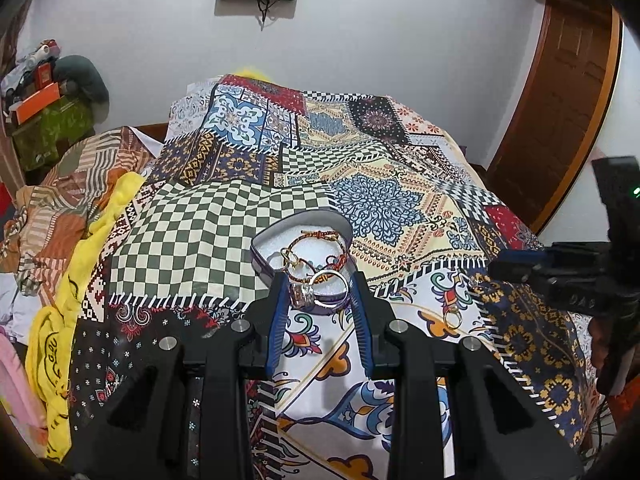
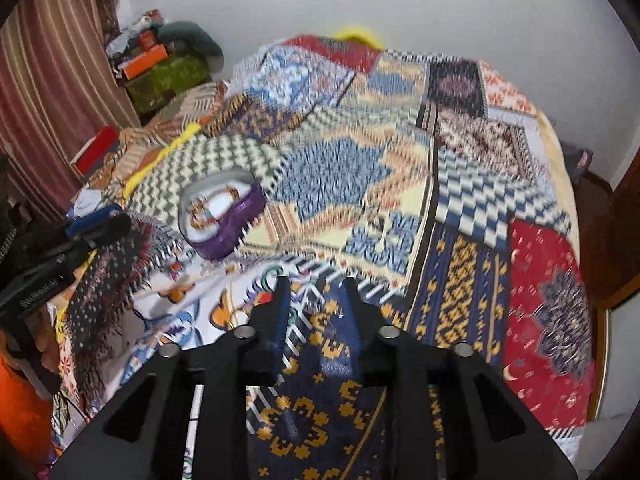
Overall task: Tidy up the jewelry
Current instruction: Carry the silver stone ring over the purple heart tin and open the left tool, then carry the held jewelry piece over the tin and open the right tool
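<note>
Heart-shaped purple box, foam lining, metal rings

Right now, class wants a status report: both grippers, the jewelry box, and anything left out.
Left gripper open at jewelry box, bracelets inside. Right gripper open, empty. One gold ring loose on bedspread.

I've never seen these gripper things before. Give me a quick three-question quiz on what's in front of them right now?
1. True or false: the jewelry box is heart-shaped with a white lining.
2. Which lies outside the box on the bedspread? A) gold ring B) red cord bracelet C) silver ring
3. What does the left gripper hold between its fingers?

Key: 1 true; 2 A; 3 nothing, its jaws stand open around the box's near end.
</note>
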Motion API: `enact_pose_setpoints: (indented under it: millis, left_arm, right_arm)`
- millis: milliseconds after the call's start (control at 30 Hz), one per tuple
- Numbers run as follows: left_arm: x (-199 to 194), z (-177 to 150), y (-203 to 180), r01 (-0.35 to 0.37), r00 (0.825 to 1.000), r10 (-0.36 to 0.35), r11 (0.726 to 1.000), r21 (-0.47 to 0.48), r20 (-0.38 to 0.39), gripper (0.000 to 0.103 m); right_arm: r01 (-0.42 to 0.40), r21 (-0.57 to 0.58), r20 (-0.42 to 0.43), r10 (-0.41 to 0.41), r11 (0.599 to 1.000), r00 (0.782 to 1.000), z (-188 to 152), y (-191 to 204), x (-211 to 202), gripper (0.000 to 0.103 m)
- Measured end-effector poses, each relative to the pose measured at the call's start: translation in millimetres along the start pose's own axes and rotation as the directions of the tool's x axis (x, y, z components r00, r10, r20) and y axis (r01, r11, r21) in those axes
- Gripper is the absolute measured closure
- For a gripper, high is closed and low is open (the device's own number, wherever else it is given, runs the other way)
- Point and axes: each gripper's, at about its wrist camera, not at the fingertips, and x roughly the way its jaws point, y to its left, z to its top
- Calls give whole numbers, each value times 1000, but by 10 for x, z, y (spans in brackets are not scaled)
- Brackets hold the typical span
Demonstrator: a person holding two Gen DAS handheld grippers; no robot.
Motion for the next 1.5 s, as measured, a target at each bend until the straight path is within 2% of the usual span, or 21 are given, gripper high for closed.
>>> enact_pose_setpoints:
  millis: [67,100,133,267,367,633,667,733,800,933,1133,1267,1367,1400,1500]
  left_arm:
    - [15,-13,1,-1,1000,1,1000,2,-4,74]
    - [24,-19,1,0,1000,0,1000,5,-8,80]
    - [37,-22,1,0,1000,0,1000,6,-13,80]
    - [59,-22,4,3,1000,-3,1000,1,-17,81]
    - [63,-20,6,1,1000,-1,1000,1,-17,81]
    - [22,-117,106,-4,999,3,1000,-12,-50,81]
    - [26,-153,145,-3,998,2,1000,-16,-66,80]
    - [52,-227,199,-9,995,7,1000,-15,-98,71]
    - [82,-295,217,-20,992,19,1000,-8,-125,67]
    - [221,-406,205,-28,981,33,999,25,-189,67]
    - [439,-363,143,7,978,-3,1000,18,-207,67]
    - [587,-291,146,26,977,-30,999,-20,-209,67]
    - [685,-266,166,26,976,-34,999,-44,-215,74]
    - [719,-268,169,25,974,-35,999,-47,-223,82]
    - [775,-275,189,29,974,-41,998,-56,-221,92]
  right_arm:
    - [16,-19,-11,-16,1000,1000,-15,19,77,79]
    - [16,-30,-17,-17,999,1000,-26,30,105,79]
    - [13,-39,-23,-14,999,1000,-28,38,134,79]
    - [16,-71,-45,-20,997,999,-52,77,214,80]
    - [19,-89,-45,-23,996,999,-62,88,218,93]
    - [32,-91,-10,-33,995,999,-76,91,142,94]
    - [31,-83,-2,-31,996,1000,-75,80,119,94]
    - [25,-73,10,-25,997,1000,-60,67,84,94]
    - [26,-68,28,-24,997,999,-40,63,29,94]
    - [14,-61,56,-11,998,998,28,87,-54,94]
    - [2,-59,95,4,998,995,141,151,-120,94]
    - [1,-62,107,6,998,994,198,183,-104,94]
    - [0,-68,109,7,998,994,234,208,-77,94]
    - [0,-71,110,7,997,994,235,216,-78,94]
    - [-5,-82,111,15,997,994,257,256,-69,94]
